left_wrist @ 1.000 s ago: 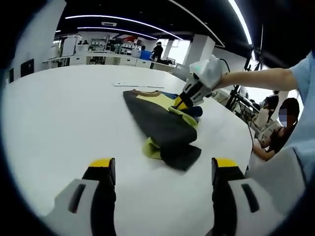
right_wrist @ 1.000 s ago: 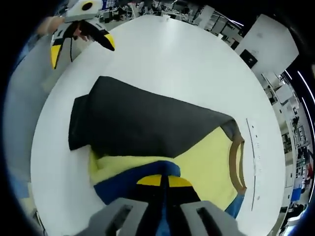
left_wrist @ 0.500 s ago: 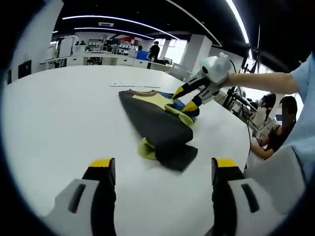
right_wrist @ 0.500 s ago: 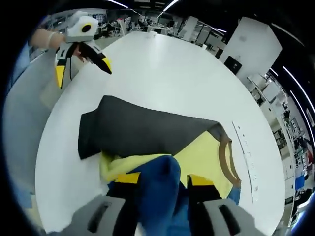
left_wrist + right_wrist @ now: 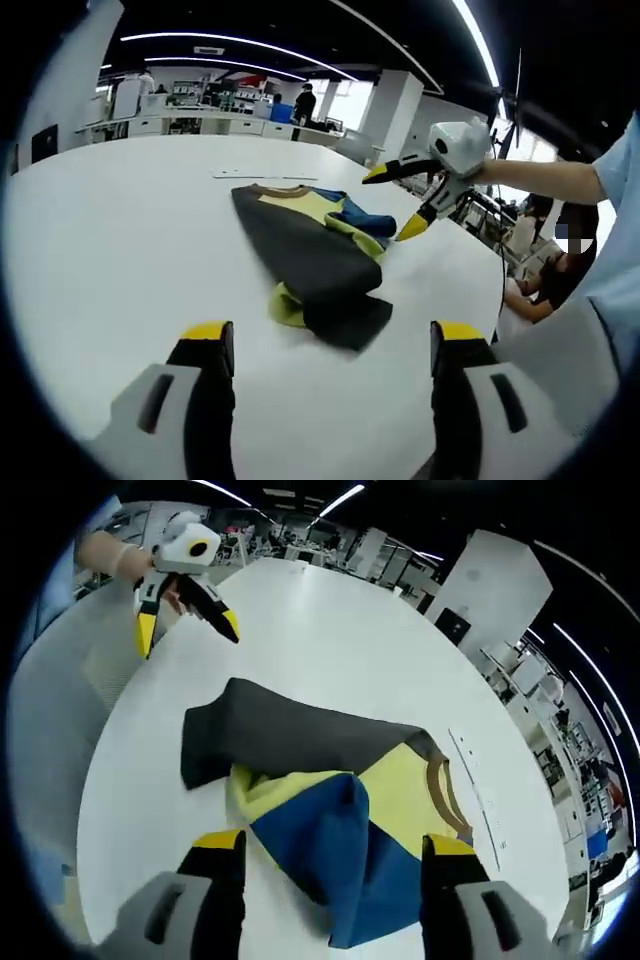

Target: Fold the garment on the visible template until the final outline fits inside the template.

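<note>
White table (image 5: 110, 230) bearing the partly folded garment (image 5: 310, 255) near its middle, with bare tabletop on all sides of it. The garment consists of a dark grey panel (image 5: 290, 742) folded across the top, a yellow body (image 5: 400, 795) with a brown collar (image 5: 440, 790), and a blue section (image 5: 340, 855) lying over the yellow; in the right gripper view the blue section is the part nearest the camera. A thin printed strip (image 5: 262, 175) lies on the table just beyond the collar. Left gripper (image 5: 327, 345): jaws wide apart, holding nothing and touching nothing, poised above the bare table short of the garment's grey end. Right gripper (image 5: 333, 845): jaws likewise spread wide and empty, framing the blue section from above; whether the tips touch the cloth cannot be told. In the left gripper view the right gripper appears at the far side of the garment, raised clear of it, yellow tips parted.
</note>
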{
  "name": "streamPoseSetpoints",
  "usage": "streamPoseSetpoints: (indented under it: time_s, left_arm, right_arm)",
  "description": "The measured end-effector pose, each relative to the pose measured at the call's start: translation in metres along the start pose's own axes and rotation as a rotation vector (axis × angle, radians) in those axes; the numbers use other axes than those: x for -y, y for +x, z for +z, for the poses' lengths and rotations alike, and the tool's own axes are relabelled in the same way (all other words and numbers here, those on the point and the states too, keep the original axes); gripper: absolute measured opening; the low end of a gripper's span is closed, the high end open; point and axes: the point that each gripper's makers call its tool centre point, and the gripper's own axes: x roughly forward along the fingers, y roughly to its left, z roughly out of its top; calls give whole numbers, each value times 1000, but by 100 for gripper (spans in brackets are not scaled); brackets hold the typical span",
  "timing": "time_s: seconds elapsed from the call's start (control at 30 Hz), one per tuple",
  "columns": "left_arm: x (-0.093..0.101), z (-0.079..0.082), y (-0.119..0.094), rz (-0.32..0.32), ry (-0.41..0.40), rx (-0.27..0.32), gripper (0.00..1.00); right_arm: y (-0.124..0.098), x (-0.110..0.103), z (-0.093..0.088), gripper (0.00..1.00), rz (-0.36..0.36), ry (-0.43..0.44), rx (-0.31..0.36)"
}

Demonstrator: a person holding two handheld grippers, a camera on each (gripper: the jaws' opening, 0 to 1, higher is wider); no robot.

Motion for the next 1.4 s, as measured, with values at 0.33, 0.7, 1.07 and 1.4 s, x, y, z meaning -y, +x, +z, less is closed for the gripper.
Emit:
streamPoseSetpoints:
  time_s: [0.33,0.7,1.07,1.4]
  left_arm:
    - [-1,-2,1,-2,4,-9,77]
    - [-2,-3,-1,5,2,-5,77]
    - [-4,-3,-3,19,-9,2,75]
    - [-4,-7,-5,24,-14,-8,74]
  right_arm:
    - [-10,-12,-2,67,-16,-1,10]
    - [-1,-33,9,47,-6,-60,38]
    - [23,-49,5,26,54,-32,20]
    - [34,-37,-9,17,-31,-77,-27]
